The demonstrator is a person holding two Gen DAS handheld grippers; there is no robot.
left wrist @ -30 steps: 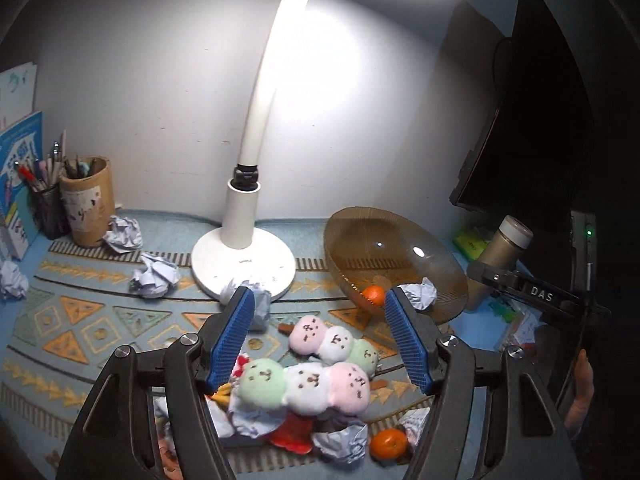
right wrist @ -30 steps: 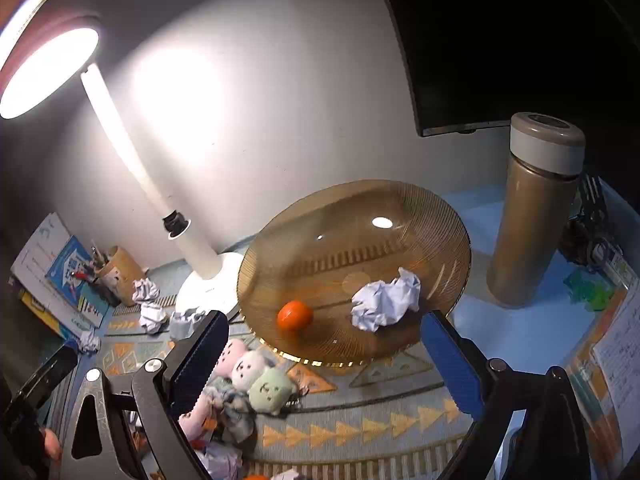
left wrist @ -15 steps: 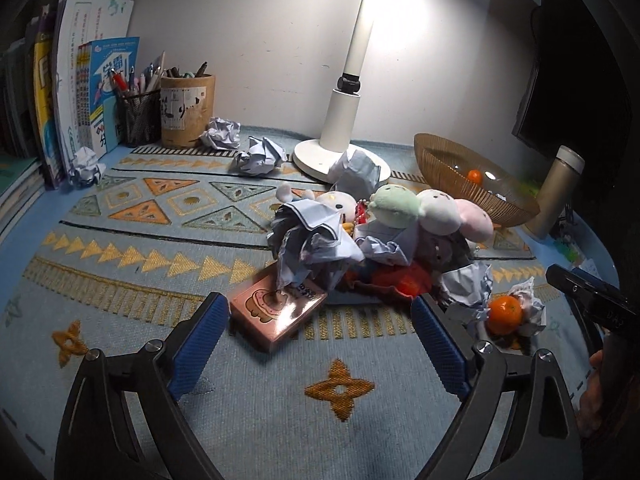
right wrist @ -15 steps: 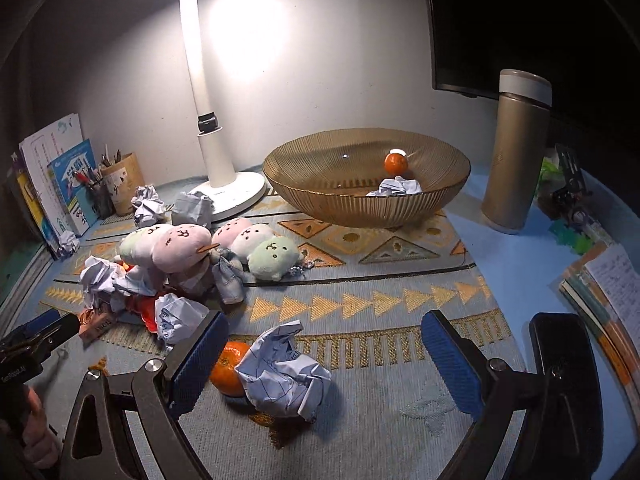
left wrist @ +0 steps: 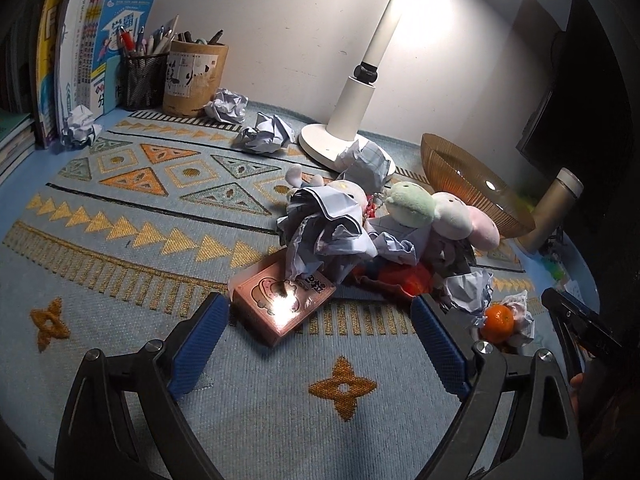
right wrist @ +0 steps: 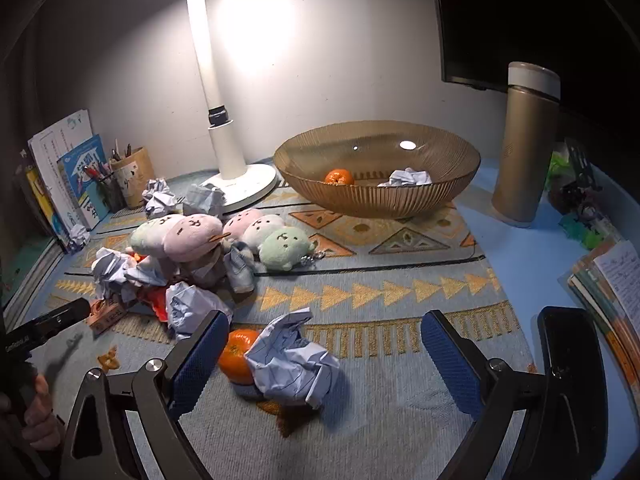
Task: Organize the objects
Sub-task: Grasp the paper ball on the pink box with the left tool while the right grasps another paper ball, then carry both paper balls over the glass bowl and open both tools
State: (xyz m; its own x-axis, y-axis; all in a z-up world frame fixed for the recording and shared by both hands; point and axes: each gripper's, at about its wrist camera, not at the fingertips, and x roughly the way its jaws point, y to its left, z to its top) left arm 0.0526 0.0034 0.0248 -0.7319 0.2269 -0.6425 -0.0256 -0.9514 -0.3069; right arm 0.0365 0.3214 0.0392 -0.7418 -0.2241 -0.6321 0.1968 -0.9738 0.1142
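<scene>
My left gripper [left wrist: 320, 338] jaws wide, holding nothing; pink box [left wrist: 283, 303] just ahead, half under crumpled paper [left wrist: 326, 236]. Right gripper [right wrist: 325, 354] also spread, empty; orange [right wrist: 237, 354] and paper ball [right wrist: 294, 364] between the fingers, untouched. Orange partly hidden.

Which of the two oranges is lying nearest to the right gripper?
The orange on the mat, touching a crumpled paper ball beside the right gripper; the other orange lies far off in the amber bowl.

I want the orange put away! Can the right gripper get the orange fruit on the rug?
Probably yes: the right gripper is open, the orange fruit sits by its left finger, though a crumpled white paper ball leans against it.
</scene>
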